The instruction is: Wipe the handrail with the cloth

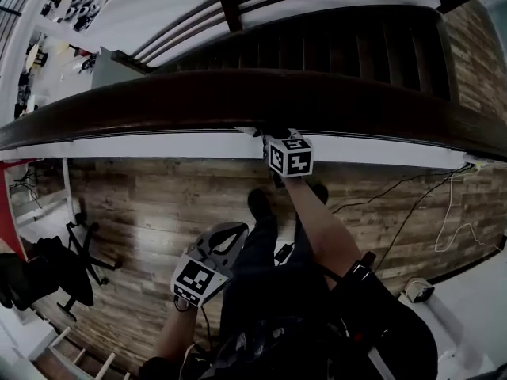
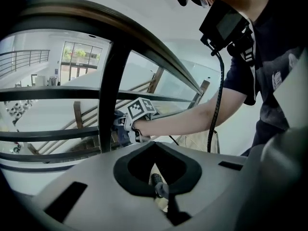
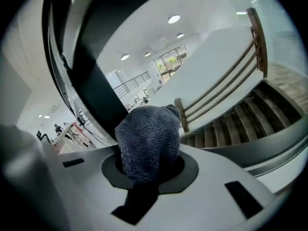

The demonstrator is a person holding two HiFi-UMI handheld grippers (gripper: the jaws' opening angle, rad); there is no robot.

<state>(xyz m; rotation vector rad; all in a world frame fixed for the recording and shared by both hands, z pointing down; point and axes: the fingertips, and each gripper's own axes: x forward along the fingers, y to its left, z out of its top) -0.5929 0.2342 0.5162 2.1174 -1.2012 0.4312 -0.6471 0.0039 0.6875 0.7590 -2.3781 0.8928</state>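
Currently the right gripper [image 1: 279, 138] is raised to the near side of the dark handrail [image 1: 158, 101], which runs across the head view from the left edge to the right edge. Its marker cube sits just under the rail, against the white strip below it. In the right gripper view the jaws are pinching a bunched blue-grey cloth [image 3: 149, 134]. The cloth fills the gap between them and bulges forward, close beside the dark rail on its left. The person's bare forearm [image 1: 326, 240] reaches up from the body to this gripper.

The left gripper [image 1: 230, 234] is held low and well apart from the rail, near the person's legs and over the wooden floor [image 1: 142, 204]. Its own view shows the jaws drawn together with nothing between them. That view looks up at the rail, at a dark upright post [image 2: 109, 95] with horizontal bars crossing it, and at the right gripper with the cloth just beside the post.

Beyond the handrail a flight of dark stairs [image 1: 333, 46] goes down. A black office chair [image 1: 75, 264] stands on the floor near the left edge of the head view. Thin cables [image 1: 444, 212] trail over the boards towards the right edge.
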